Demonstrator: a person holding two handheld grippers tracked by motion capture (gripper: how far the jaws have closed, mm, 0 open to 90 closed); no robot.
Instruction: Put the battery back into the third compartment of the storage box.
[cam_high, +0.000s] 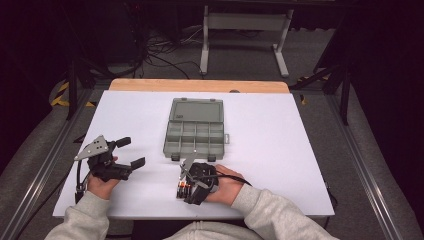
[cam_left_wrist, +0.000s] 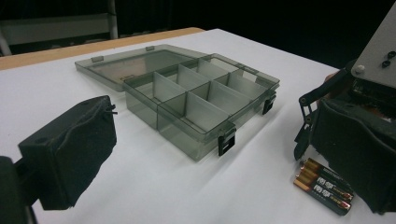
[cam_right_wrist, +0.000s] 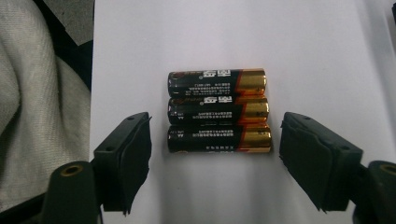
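Right gripper poised over three batteries, jaws apart; left gripper idle, open.

High view: right gripper (cam_high: 186, 186) low centre of frame, pointing down at the batteries (cam_high: 182, 190) on the white table (cam_high: 280, 150), just below the open organizer box (cam_high: 196, 130) in mid-frame. Left gripper (cam_high: 131, 152) at lower left, jaws spread, nothing in them, well apart from the box. Left gripper view: own jaws wide at left and right edges, empty; box in the centre with lid laid flat behind, compartments bare; batteries (cam_left_wrist: 323, 185) at lower right, beside the right gripper's body. Right gripper view: three batteries (cam_right_wrist: 218, 111) side by side in the centre, touching each other, gold ends to the right; right gripper (cam_right_wrist: 215, 149) released, jaws either side of the nearest battery, pads clear of it.
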